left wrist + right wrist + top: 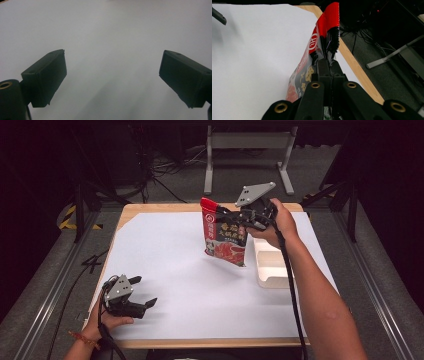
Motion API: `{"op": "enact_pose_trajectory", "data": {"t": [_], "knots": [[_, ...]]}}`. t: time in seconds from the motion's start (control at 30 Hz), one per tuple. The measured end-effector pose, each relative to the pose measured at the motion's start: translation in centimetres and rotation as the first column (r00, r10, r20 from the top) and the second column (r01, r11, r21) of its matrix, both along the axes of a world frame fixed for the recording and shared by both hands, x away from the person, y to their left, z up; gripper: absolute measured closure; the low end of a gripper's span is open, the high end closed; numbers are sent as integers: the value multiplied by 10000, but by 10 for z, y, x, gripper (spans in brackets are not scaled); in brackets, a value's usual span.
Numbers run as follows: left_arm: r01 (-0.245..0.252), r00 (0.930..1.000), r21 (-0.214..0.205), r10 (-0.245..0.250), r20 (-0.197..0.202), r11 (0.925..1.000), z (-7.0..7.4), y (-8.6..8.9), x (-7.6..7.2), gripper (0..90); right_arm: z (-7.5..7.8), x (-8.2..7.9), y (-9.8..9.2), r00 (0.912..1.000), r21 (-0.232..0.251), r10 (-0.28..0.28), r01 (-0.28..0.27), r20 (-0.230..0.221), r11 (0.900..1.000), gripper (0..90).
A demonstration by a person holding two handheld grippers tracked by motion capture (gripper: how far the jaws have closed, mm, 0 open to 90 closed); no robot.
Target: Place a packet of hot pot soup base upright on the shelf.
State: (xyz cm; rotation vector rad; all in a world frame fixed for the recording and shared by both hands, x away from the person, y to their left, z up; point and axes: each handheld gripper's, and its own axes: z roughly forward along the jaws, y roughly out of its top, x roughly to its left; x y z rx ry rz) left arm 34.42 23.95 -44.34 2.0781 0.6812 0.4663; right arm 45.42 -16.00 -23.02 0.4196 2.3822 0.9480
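**High view: the pouch hangs from your right gripper, just left of the tray**

High view shows the white sheet (190,270) covering most of the wooden table (150,208), and on its right side a shallow white tray (272,270), lying flat with its long axis running away from you. The red and black pouch (224,236) is off the surface, hanging long axis down from its upper edge. It sits just left of the tray and slightly farther from you, so it looks like any set-down there means carrying it toward your right and a little nearer. Whether the tray is the goal is only my guess.

Your right gripper (239,216) has its jaws closed tight on the pouch (322,45) near the top seal; the right gripper view shows the film pinched between them. That hand is clearly the nearer one to the tray.

Your left gripper (142,292) rests at the near left corner, well apart from everything, jaws spread wide over bare sheet (112,37), holding nothing.
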Motion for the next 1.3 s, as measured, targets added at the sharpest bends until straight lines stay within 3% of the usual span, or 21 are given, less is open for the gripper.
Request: {"op": "enact_pose_trajectory", "data": {"t": [0.6,0.87,1.3], "knots": [[28,10000,-109,-28,27,9999,0,0,1,77,25,15,-35,9960,70,-771,769,451,9970,899],[38,10000,-75,-38,-33,10000,-1,-2,1,78,32,19,-63,9868,216,-1474,1463,675,9890,899],[70,9999,-51,-71,-127,10000,-2,-2,2,78,32,27,-98,9747,29,-2153,2155,608,9765,899]]}}
